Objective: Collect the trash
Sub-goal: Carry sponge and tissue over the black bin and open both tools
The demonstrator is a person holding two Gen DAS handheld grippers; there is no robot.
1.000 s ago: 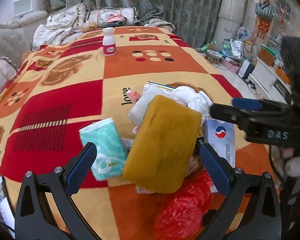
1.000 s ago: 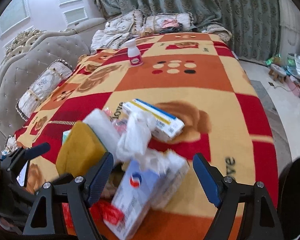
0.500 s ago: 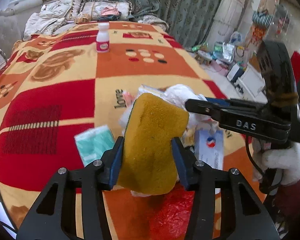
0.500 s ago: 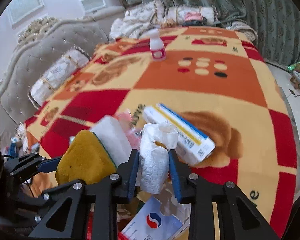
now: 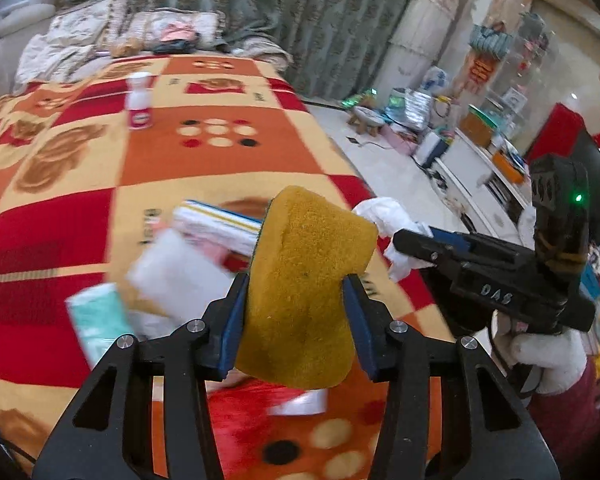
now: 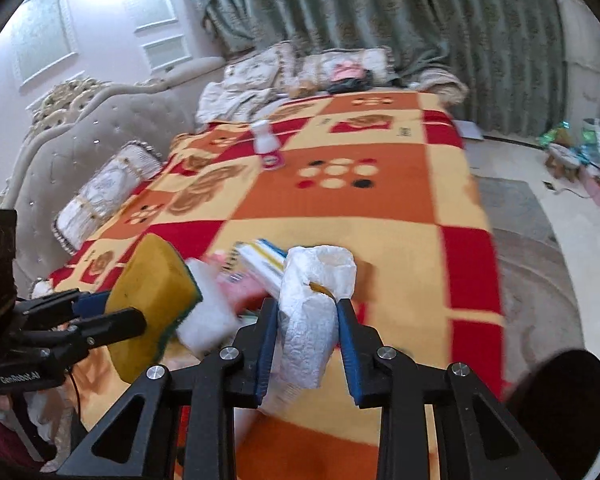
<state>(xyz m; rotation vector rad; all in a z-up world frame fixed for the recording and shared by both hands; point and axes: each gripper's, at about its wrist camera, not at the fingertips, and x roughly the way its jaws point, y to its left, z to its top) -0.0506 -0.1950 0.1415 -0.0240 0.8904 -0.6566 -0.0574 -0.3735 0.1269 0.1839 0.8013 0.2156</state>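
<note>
Mustard sponge (image 5: 308,280) now clenched in left claw (image 5: 296,320), crumpled tissue (image 6: 314,320) in right claw (image 6: 306,344); both lifted off the blanket (image 5: 220,168). Claws were open a second ago. Pile remains.

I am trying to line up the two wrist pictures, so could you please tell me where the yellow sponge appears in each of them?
Left wrist view: the yellow sponge fills the lower centre, clamped in the left gripper.
Right wrist view: the same sponge sits at the lower left, beside the paper wad in the right gripper.
Shared landmark: the small white bottle standing far up the checked blanket.
</note>
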